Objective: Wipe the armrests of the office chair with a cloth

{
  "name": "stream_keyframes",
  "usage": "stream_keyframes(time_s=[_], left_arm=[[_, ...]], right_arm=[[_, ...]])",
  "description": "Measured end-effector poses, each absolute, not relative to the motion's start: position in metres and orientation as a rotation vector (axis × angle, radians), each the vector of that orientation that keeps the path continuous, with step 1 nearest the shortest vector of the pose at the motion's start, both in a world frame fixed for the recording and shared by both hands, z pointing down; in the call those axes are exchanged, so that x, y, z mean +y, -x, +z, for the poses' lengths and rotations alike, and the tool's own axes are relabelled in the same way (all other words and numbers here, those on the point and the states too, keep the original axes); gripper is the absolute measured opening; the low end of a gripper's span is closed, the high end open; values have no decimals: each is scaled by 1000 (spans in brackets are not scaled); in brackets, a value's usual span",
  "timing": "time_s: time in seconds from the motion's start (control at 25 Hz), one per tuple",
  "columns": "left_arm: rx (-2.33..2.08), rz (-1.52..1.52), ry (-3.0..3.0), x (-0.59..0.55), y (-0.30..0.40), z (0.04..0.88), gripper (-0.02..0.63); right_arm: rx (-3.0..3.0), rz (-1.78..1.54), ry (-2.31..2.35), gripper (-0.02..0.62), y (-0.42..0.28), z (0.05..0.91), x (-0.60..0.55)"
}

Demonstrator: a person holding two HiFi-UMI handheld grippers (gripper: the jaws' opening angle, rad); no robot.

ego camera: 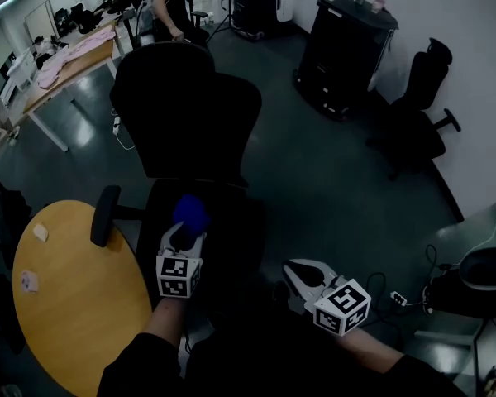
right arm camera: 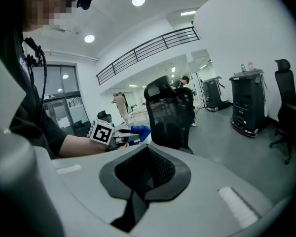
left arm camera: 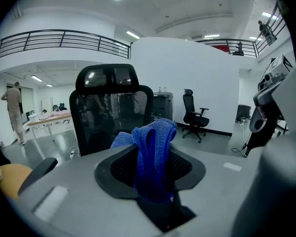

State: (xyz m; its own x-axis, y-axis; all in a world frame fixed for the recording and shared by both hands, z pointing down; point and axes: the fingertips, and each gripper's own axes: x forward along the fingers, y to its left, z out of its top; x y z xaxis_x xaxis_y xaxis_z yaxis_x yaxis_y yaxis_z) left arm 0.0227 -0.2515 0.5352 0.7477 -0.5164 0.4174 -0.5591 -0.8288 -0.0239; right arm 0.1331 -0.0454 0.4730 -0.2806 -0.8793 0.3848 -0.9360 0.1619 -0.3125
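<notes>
Claws, two, hand-held, both forearms reaching forward from the near edge.

Left claw (ego camera: 183, 236): pointing far, clamped on the one blue cloth (ego camera: 190, 213). The cloth stands bunched between the pads, over the seat of the black office chair (ego camera: 190, 110).

Right claw (ego camera: 298, 271): near right, angled far-left, jaws pressed together with nothing between them.

Armrest (ego camera: 106, 215): one visible, left of the cloth and apart from it.

Round bench (ego camera: 83, 304): one, yellow, near left, bearing two small pale items (ego camera: 40, 232).

Second office chair (ego camera: 417, 110): one, far right by the wall.

Cabinet (ego camera: 343, 44): one, black, far.

Long bench (ego camera: 66, 64): one, far left.

Person (ego camera: 172, 7): far, beyond the chair.
</notes>
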Motion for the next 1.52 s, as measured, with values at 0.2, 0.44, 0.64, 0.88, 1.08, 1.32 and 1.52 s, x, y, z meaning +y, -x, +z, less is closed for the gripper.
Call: stream_keyframes(time_s=[0.2, 0.44, 0.64, 0.88, 1.08, 1.32, 1.52], left_arm=[[-865, 704, -2859, -263, -87, 543, 160], [-833, 868, -2810, -277, -150, 588, 160], [-800, 988, -2747, -283, -182, 630, 160], [-763, 1092, -2719, -279, -190, 652, 160], [-743, 1150, -2714, -265, -187, 653, 160], [-760, 1164, -2690, -245, -165, 655, 160], [-796, 1145, -2631, -225, -142, 658, 160]], right_arm=[[-2309, 830, -1822, 6, -189, 487, -32], [-2277, 903, -1852, 5, -250, 507, -13], [-2251, 945, -1867, 6, -286, 519, 4], [-2240, 986, -1862, 5, -306, 528, 17], [-2232, 971, -1884, 5, -328, 527, 16], [-2290, 930, -1845, 6, -328, 517, -2], [-2368, 882, -1759, 6, -312, 506, -21]])
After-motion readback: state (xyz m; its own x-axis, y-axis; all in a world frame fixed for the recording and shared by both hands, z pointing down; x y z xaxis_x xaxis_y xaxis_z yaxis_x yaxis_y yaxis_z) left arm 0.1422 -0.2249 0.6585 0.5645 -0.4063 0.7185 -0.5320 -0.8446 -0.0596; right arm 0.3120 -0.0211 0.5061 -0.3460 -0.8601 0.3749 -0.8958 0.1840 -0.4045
